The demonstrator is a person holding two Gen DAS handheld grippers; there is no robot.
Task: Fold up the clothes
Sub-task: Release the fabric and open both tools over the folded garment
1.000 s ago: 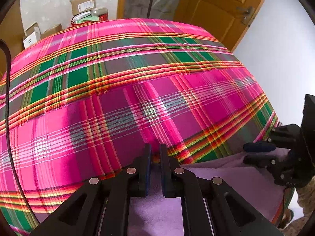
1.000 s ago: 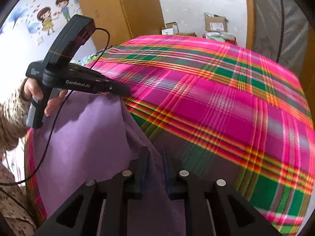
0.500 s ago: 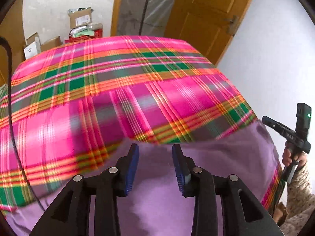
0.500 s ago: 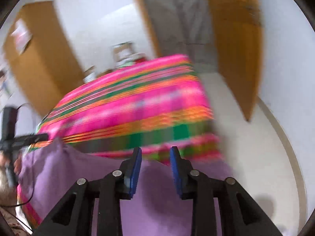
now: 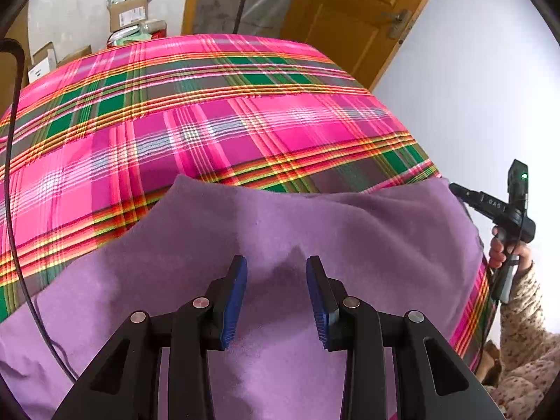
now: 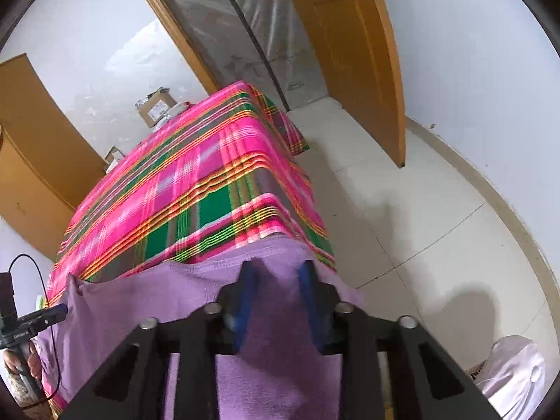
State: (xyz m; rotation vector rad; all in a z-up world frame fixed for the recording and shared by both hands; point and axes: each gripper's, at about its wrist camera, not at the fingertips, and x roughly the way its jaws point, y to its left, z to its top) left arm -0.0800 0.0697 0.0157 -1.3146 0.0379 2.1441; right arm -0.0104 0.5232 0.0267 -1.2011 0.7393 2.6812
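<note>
Purple garment [image 5: 350, 231] spread over plaid bed [image 5: 210, 122], 6 o'clock edge. Left gripper [image 5: 276, 287] and right gripper [image 6: 276, 294] both released, holding nothing. Fold stage unclear; any regrasp needs a hem.

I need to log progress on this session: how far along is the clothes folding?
Early. Done: the purple garment lies spread on the plaid-covered table. In hand: nothing; the left gripper and the right gripper are both open above the cloth. Left: no finished fold shows yet.
</note>
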